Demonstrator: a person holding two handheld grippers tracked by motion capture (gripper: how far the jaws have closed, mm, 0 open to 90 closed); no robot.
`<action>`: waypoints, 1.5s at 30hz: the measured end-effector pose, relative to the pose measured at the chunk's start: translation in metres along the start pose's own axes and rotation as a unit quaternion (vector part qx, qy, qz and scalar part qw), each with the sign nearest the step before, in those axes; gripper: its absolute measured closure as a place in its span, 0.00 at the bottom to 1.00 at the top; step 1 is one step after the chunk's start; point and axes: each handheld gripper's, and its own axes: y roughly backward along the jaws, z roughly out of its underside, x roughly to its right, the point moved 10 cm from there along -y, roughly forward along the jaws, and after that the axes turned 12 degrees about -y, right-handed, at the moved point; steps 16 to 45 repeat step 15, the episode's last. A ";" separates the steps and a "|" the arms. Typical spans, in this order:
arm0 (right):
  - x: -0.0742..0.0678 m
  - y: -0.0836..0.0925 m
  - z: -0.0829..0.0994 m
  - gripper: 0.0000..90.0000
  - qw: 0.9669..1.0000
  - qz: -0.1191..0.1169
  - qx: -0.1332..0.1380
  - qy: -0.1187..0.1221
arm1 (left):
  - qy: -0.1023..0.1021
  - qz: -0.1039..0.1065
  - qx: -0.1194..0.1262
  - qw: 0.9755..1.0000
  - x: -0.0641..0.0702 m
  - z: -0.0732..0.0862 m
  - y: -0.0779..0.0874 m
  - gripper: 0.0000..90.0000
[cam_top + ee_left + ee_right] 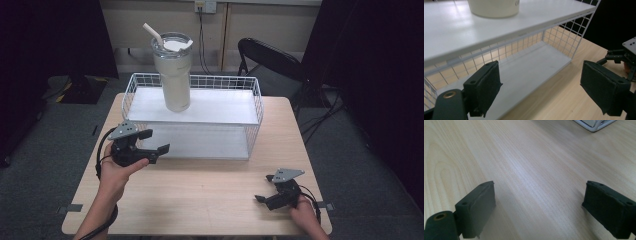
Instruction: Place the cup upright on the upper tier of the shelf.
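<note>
A cream tumbler (172,75) with a clear lid and a straw stands upright on the top shelf of a white wire rack (252,107), toward its left end, at about twelve o'clock on the wooden table (210,192). The left tongs (150,142) hover just in front of the rack's lower left corner, around nine o'clock, jaws parted with nothing between them, pointing toward the rack's open lower shelf. In the left gripper view the tumbler's base (494,7) sits above those jaws on the white shelf. The right tongs (265,195) rest low near the table's front right, about four o'clock, jaws wide and empty over bare wood.
</note>
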 end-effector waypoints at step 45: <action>0.000 0.000 0.000 0.11 1.000 0.000 0.000 0.000 | 0.017 0.010 -0.023 1.000 0.019 0.059 -0.011 0.18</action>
